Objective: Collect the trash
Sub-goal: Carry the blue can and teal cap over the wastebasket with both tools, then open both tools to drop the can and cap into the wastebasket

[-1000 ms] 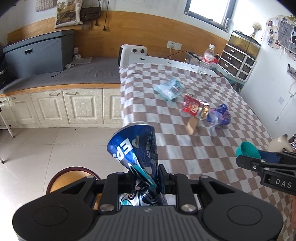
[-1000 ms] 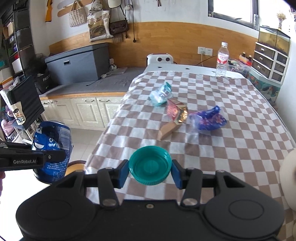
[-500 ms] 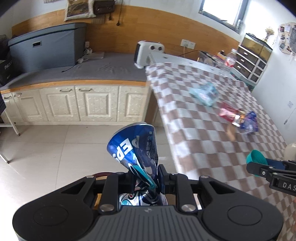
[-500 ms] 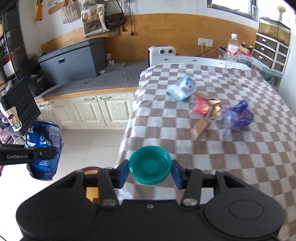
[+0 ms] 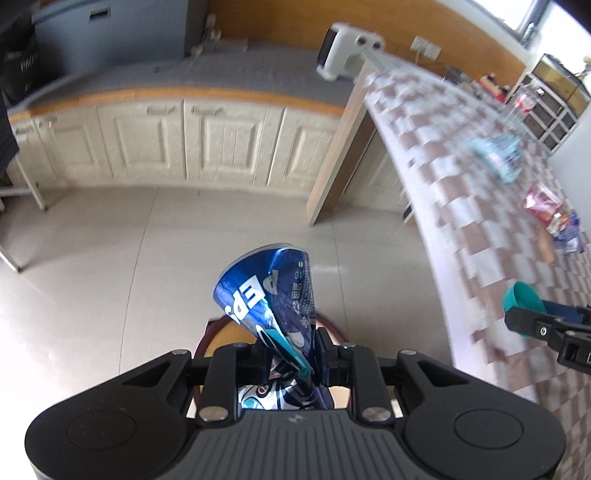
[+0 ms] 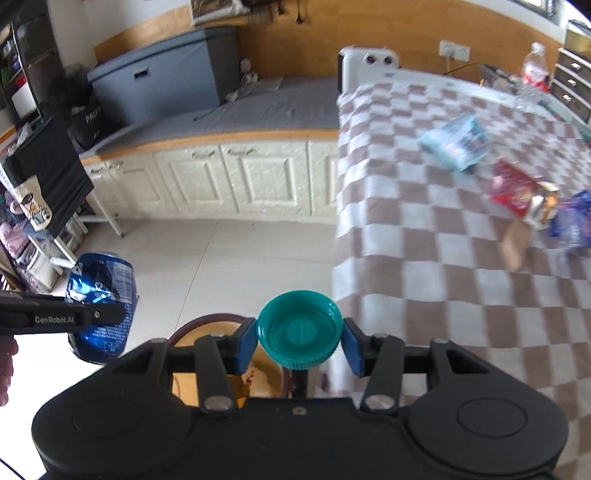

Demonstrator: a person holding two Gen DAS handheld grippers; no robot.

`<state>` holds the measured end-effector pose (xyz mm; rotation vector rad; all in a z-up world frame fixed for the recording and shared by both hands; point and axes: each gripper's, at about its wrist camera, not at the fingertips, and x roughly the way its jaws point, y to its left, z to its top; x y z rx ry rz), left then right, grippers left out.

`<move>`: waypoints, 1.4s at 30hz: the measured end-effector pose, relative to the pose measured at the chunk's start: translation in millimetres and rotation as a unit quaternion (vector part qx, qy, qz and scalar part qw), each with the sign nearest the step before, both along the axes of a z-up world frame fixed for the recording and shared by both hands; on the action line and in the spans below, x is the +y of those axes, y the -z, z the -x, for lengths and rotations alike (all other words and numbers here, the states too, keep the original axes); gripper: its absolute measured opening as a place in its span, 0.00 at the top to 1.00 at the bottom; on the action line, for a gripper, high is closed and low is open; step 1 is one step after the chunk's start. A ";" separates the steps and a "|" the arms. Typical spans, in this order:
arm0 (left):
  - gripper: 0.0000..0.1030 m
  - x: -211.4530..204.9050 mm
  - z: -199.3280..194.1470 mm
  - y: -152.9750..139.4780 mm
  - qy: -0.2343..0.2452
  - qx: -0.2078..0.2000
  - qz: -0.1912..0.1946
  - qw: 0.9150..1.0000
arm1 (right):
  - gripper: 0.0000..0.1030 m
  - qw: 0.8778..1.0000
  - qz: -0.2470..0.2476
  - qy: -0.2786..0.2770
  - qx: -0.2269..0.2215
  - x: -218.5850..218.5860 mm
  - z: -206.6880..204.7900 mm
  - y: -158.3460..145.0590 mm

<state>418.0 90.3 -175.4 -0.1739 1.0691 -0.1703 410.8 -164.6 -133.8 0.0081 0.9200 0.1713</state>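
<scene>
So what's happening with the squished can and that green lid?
A person is tidying up trash with a hand-held gripper in each hand. The left hand-held gripper pinches a crushed blue soda can, and the right hand-held gripper holds a teal lid. Both are over a round bin on the floor. More wrappers lie on the checkered table.

Pale glossy floor tiles (image 5: pixel 110 258) reflect daylight. Cream panelled cabinets (image 6: pixel 229 177) run along the far wall under a wood-edged grey-cushioned bench (image 6: pixel 258 107), which carries a grey storage box (image 6: pixel 162 70). Wood panelling (image 6: pixel 369 33) lines the wall above. A white heater (image 5: pixel 349 51) stands at the end of the table (image 6: pixel 424 258), draped in a brown-and-white checked cloth. A drawer unit (image 5: pixel 554 110) stands far right.
</scene>
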 end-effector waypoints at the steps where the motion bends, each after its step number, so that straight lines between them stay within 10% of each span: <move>1: 0.76 3.0 -2.6 9.3 0.000 0.011 0.000 1.000 | 0.52 1.000 0.002 -0.004 0.007 5.9 -5.1 5.9; 18: 0.76 15.5 -32.3 171.8 -0.042 0.197 0.031 0.979 | 0.52 0.981 0.011 -0.122 0.154 82.7 -60.8 131.7; 32: 0.74 12.1 -52.9 224.6 -0.078 0.224 0.040 0.971 | 0.52 0.966 0.002 -0.147 0.215 91.2 -70.0 193.2; 37: 0.33 16.5 -50.0 221.9 -0.095 0.214 0.036 0.971 | 0.52 0.963 -0.009 -0.146 0.227 89.1 -71.2 205.0; 42: 0.33 24.2 -48.1 218.9 -0.096 0.217 0.028 0.971 | 0.51 0.958 -0.006 -0.151 0.243 92.1 -67.8 216.9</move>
